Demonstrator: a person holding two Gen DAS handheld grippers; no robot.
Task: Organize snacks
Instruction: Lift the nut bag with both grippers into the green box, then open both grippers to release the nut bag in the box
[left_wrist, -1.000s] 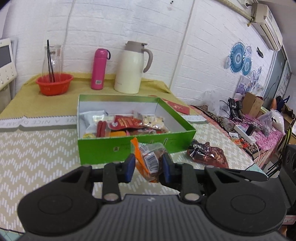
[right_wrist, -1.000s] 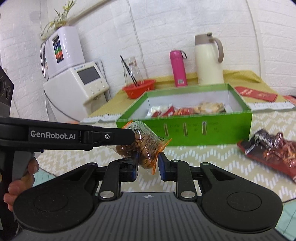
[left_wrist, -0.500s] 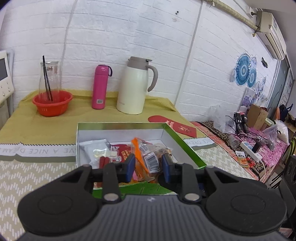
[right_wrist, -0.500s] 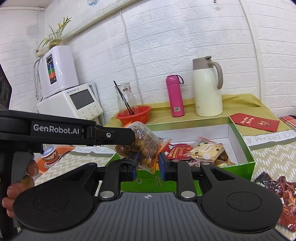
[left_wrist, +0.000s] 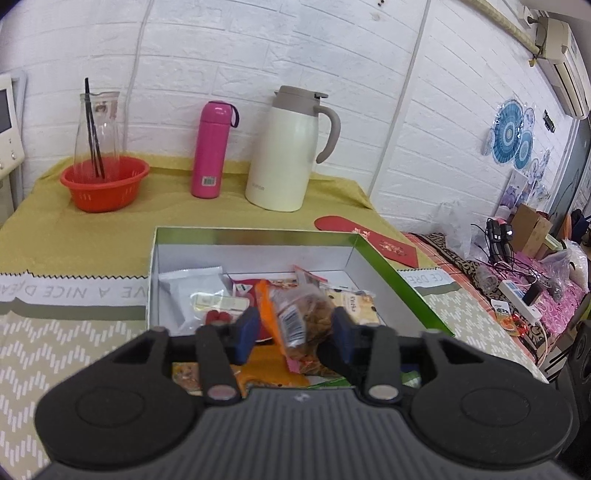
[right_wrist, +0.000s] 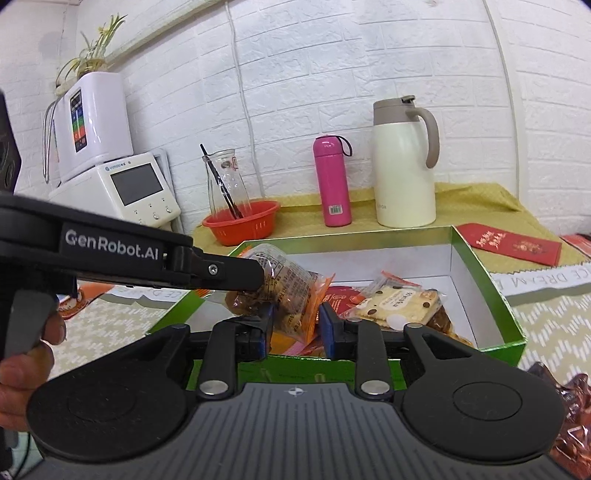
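Note:
A clear snack bag with orange edges and brown pieces (left_wrist: 299, 317) hangs between the fingers of my left gripper (left_wrist: 293, 328), above the open green box (left_wrist: 391, 266). The jaws have spread wider and the bag still sits between them. The same bag (right_wrist: 284, 291) shows in the right wrist view, with the left gripper's finger (right_wrist: 221, 273) against it and my right gripper (right_wrist: 295, 328) closed on its orange edge. The green box (right_wrist: 491, 291) holds several packets, among them a cookie pack (right_wrist: 399, 302) and a white pack (left_wrist: 199, 284).
A cream thermos jug (left_wrist: 288, 147), a pink bottle (left_wrist: 212, 147) and an orange bowl with a glass carafe (left_wrist: 103, 181) stand behind the box. Red envelopes (right_wrist: 513, 243) lie at the right. A dark red snack bag (right_wrist: 569, 413) lies on the table right of the box.
Both grippers carried the bag up from in front of the box to over its inside. The left jaws have opened wider around the bag.

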